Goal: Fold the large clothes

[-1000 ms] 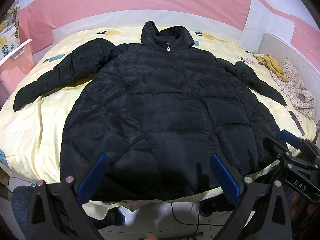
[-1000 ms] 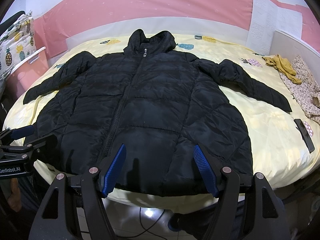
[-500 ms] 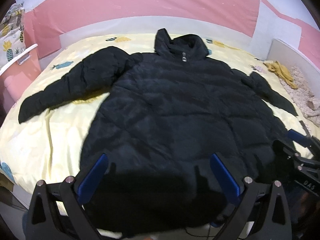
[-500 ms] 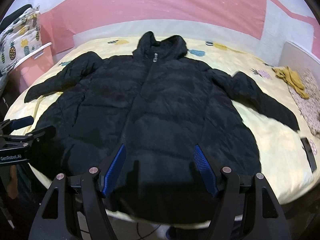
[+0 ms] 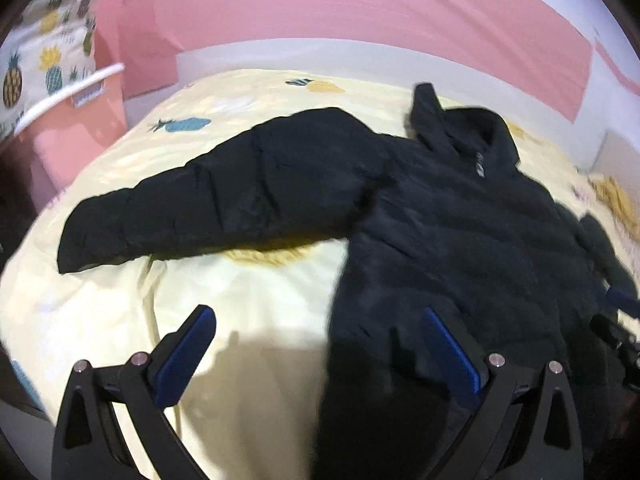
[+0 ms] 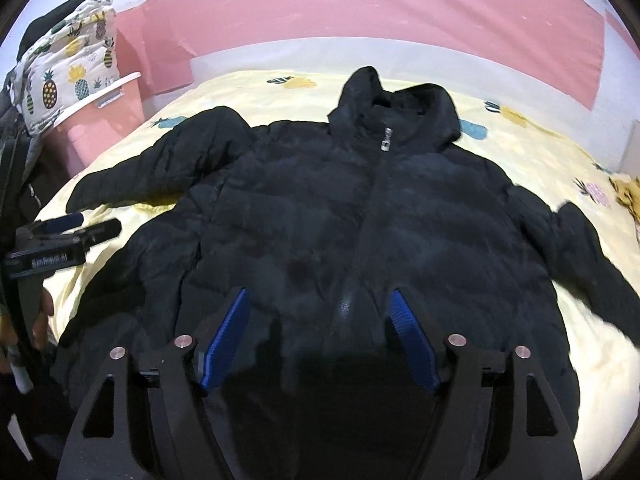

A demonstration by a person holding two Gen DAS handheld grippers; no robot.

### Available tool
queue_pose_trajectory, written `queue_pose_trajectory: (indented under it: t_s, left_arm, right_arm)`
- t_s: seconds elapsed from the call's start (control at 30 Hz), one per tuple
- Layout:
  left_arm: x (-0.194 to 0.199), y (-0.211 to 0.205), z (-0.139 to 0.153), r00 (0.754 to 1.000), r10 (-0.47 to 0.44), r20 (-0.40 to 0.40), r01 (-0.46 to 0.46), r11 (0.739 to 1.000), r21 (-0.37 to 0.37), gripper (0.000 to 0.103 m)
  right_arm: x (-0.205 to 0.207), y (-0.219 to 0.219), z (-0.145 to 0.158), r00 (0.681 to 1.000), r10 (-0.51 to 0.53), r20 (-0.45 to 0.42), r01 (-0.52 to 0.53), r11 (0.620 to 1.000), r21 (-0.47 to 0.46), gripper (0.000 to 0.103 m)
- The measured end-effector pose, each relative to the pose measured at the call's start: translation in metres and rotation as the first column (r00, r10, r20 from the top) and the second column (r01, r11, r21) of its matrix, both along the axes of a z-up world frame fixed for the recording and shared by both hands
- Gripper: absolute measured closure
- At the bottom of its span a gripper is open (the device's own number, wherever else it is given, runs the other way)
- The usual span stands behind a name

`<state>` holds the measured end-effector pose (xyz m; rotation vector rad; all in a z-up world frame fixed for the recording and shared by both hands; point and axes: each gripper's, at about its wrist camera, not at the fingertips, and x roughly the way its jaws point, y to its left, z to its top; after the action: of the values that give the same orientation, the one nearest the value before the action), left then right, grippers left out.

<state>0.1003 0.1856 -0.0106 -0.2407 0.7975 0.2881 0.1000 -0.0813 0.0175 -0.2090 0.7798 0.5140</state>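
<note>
A black hooded puffer jacket (image 6: 320, 208) lies spread flat, front up and zipped, on a yellow pineapple-print bed (image 5: 120, 300). My left gripper (image 5: 316, 316) is open and empty above the bed. Its left finger is over bare sheet and its right finger over the jacket's (image 5: 460, 240) left side. The left sleeve (image 5: 208, 204) stretches out ahead of it. My right gripper (image 6: 318, 294) hovers over the jacket's lower middle near the zipper. Its jaws are opening and nothing is between them. The left gripper (image 6: 76, 224) shows at the left edge of the right wrist view.
A pink bin (image 6: 104, 120) with pineapple-print cloth (image 6: 68, 76) on it stands left of the bed. A yellow garment (image 6: 628, 196) lies at the bed's far right. A pink and white wall runs behind. Bare sheet lies left of the jacket.
Both grippers have swung leftward and come in lower over the bed; the jacket now sits further right in the left wrist view. The right jaws stand slightly wider.
</note>
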Motion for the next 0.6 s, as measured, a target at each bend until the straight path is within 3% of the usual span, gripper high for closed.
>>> queue_pose_trajectory:
  t_s: [0.23,0.3,0.4,0.6]
  left_arm:
    - [0.018,0.078,-0.018,0.983,0.183,-0.015,-0.184,0.982,-0.04,0.0]
    - [0.02,0.103,-0.024,0.975,0.221,-0.019,-0.222,0.97,-0.099,0.0]
    - [0.021,0.136,-0.036,0.954,0.297,-0.031,-0.298,0.937,-0.181,0.0]
    - [0.021,0.18,-0.057,0.909,0.413,-0.051,-0.411,0.874,-0.259,0.004]
  right_arm:
    - [0.029,0.021,-0.004,0.999,0.035,0.0,-0.035,0.999,-0.009,0.028]
    - [0.037,0.024,-0.007,0.999,0.038,-0.007,-0.038,0.999,-0.016,0.028]
    - [0.046,0.027,-0.013,0.999,0.041,-0.02,-0.041,0.999,-0.026,0.028]
    - [0.062,0.026,-0.025,0.999,0.028,-0.04,-0.029,0.999,-0.039,0.028]
